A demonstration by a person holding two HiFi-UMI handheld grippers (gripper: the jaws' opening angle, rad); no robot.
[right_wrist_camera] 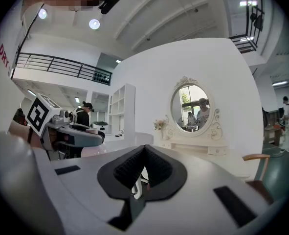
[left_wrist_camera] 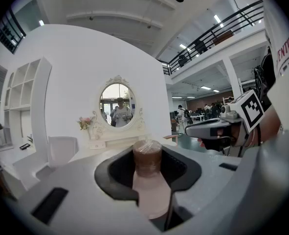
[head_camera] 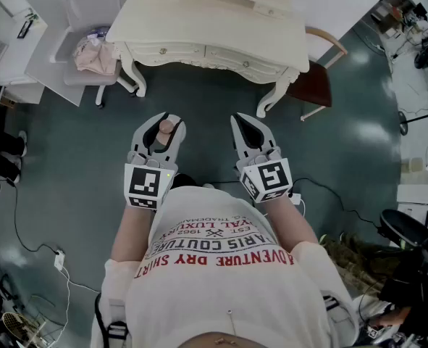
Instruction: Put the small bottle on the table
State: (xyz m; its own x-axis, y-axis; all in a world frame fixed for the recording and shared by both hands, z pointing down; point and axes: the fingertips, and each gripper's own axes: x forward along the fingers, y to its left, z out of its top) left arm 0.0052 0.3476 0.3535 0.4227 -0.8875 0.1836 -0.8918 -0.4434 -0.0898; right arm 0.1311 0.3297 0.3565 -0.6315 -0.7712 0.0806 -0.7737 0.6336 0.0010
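Observation:
The small bottle [head_camera: 166, 128] has a pale pink body and a brown cap [left_wrist_camera: 147, 155]. It sits between the jaws of my left gripper [head_camera: 162, 119], which is shut on it, cap pointing forward. In the left gripper view the bottle [left_wrist_camera: 150, 190] fills the gap between the dark pads. My right gripper [head_camera: 243, 122] is level with it to the right, shut with nothing held [right_wrist_camera: 143, 153]. Both are held over the floor, short of the cream dressing table [head_camera: 199, 20].
An oval mirror [left_wrist_camera: 116, 105] stands on the table's back. A grey chair [head_camera: 90, 20] with pink cloth is at its left, a wooden chair with a dark red seat [head_camera: 311, 85] at its right. Cables [head_camera: 25, 245] lie on the grey-green floor.

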